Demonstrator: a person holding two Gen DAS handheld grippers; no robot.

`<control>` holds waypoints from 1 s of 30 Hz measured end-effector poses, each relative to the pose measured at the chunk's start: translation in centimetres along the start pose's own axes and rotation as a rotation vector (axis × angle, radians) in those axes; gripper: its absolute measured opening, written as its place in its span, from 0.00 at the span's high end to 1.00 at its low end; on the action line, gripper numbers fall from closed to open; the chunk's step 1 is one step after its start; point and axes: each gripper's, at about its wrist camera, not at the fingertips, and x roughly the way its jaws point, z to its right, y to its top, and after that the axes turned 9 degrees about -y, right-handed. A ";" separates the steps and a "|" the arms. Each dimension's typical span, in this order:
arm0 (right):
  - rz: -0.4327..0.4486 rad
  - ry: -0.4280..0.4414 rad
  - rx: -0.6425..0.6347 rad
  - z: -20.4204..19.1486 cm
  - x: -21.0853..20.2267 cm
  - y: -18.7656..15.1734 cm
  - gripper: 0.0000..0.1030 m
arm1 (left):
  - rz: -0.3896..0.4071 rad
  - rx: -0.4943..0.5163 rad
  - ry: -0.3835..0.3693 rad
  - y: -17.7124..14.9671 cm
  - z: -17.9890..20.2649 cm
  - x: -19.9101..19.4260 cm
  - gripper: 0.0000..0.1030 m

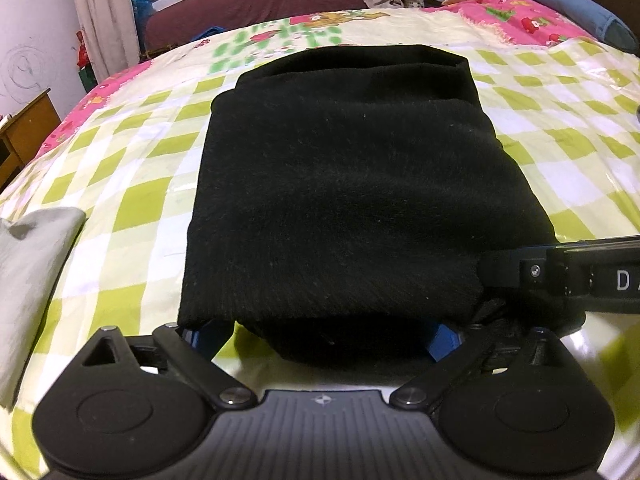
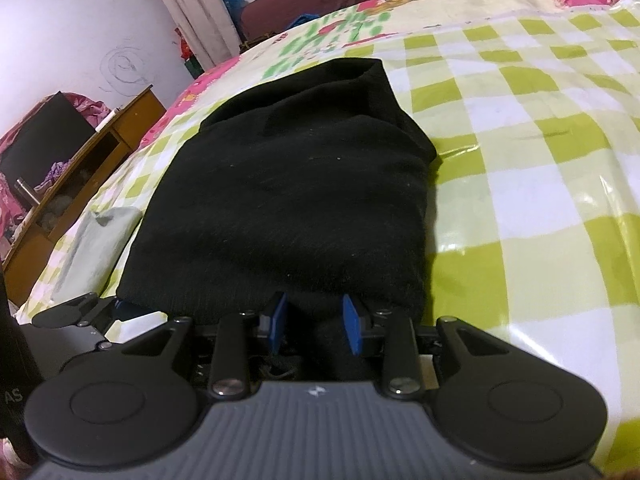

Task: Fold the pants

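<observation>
The black pants (image 1: 344, 184) lie folded in a thick rectangular stack on the checkered bed cover; they also show in the right wrist view (image 2: 288, 208). My left gripper (image 1: 320, 332) is at the near edge of the stack, its blue fingers (image 1: 442, 342) spread wide with the fabric edge between them. My right gripper (image 2: 316, 324) is at the same near edge, its blue pads (image 2: 351, 328) closed partway on a bunch of black fabric. The right gripper's body enters the left wrist view (image 1: 560, 276) at the stack's near right corner.
A grey cloth (image 1: 32, 264) lies left of the pants, also seen in the right wrist view (image 2: 96, 236). The green-checked bed cover (image 1: 560, 152) extends right and far. Pillows (image 1: 576, 4) lie at the far right. A wooden cabinet (image 2: 80, 152) stands left of the bed.
</observation>
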 end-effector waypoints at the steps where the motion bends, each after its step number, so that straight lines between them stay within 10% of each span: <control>1: -0.001 -0.004 0.002 -0.1 0.1 0.0 0.71 | 0.001 -0.001 -0.002 0.2 -0.1 0.2 0.00; 30: 0.010 -0.074 0.038 -1.9 1.3 1.6 0.60 | -0.014 -0.001 -0.042 4.8 -1.2 3.5 0.00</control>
